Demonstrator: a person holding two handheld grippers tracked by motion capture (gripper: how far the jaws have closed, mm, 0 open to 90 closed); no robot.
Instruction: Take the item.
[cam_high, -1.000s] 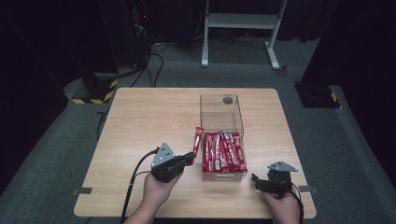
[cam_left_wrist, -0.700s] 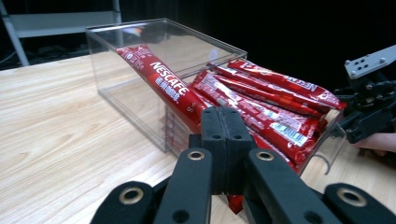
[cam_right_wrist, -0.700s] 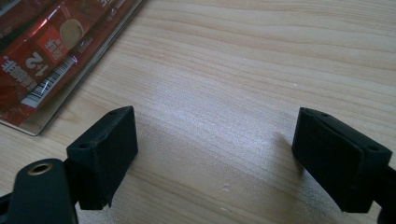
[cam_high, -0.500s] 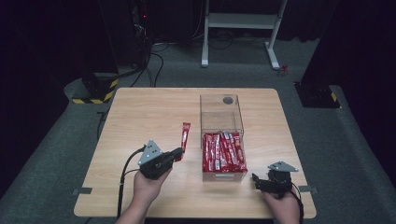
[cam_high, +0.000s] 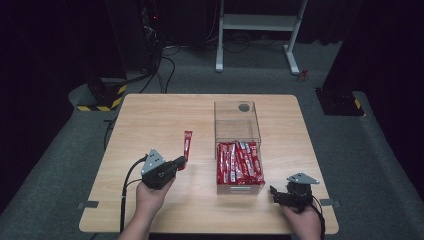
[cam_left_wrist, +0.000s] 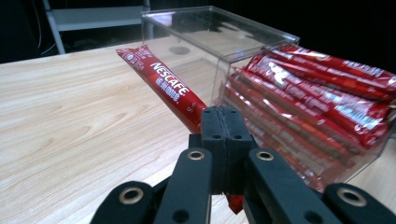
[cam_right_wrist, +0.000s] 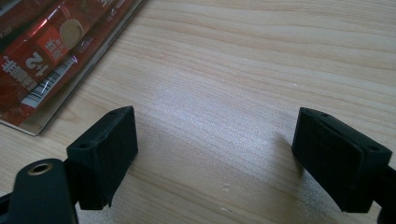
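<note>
My left gripper (cam_high: 181, 162) (cam_left_wrist: 225, 119) is shut on the near end of a red Nescafe stick sachet (cam_high: 187, 143) (cam_left_wrist: 161, 84), which juts away from the jaws over the wooden table, left of the clear plastic box (cam_high: 238, 120) (cam_left_wrist: 210, 28). The near half of that box holds several red sachets (cam_high: 239, 162) (cam_left_wrist: 317, 88) packed side by side. My right gripper (cam_high: 274, 192) (cam_right_wrist: 215, 154) rests near the table's front right edge, jaws wide open over bare wood with nothing between them.
The wooden table (cam_high: 150, 120) has bare room at its left and back. The far half of the clear box stands without sachets. A white desk frame (cam_high: 260, 30) and black equipment stand on the grey floor beyond the table.
My left gripper has drawn one sachet out of the box's pile and carried it leftward, away from the box. The right gripper has stayed put.
</note>
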